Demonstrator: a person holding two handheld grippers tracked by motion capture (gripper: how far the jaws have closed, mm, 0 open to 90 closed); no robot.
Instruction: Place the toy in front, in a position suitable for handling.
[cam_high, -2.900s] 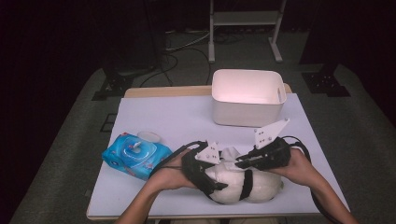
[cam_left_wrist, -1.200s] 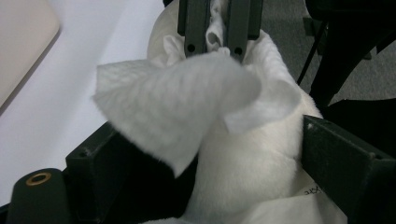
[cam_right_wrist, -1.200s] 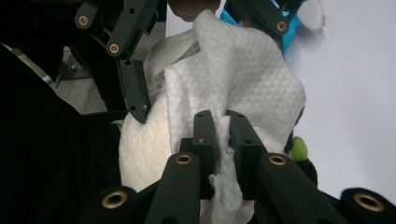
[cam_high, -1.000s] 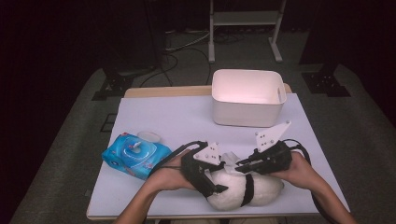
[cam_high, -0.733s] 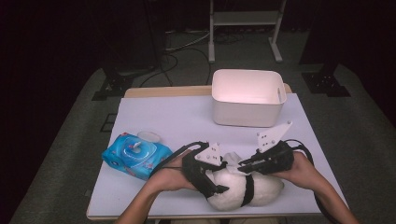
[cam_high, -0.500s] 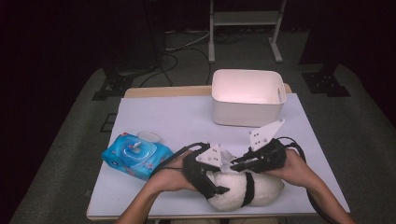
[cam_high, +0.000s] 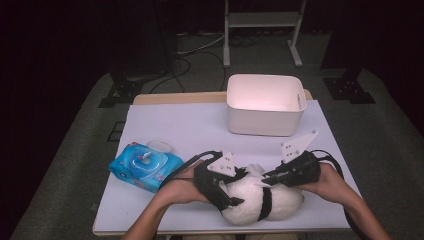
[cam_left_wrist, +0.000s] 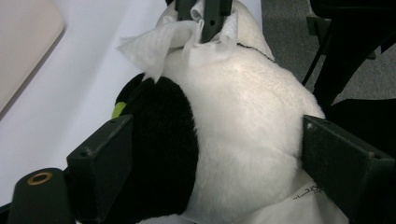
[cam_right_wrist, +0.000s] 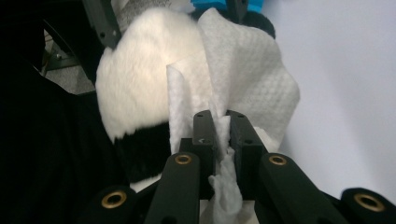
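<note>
My left jaws (cam_high: 227, 192) stood wide around the plush penguin (cam_high: 260, 200), which lay lengthwise on the tabletop (cam_high: 190, 125) near its front edge. My right jaws (cam_right_wrist: 223, 128) were closed on a white wipe (cam_right_wrist: 252, 84), pressed directly ahead on its belly.

One plush toy (cam_high: 260, 197) lies at the near edge of the bench (cam_high: 190, 125). One white wipe (cam_right_wrist: 252, 79) lies on top of the toy. One blue pack of wipes (cam_high: 145, 166) sits to the left of the toy, and one small clear lid (cam_high: 159, 146) lies beyond that pack. One white bin (cam_high: 265, 104) stands behind the toy. Two tools are at the toy: the left tool (cam_high: 225, 187) and the right tool (cam_high: 272, 177).
</note>
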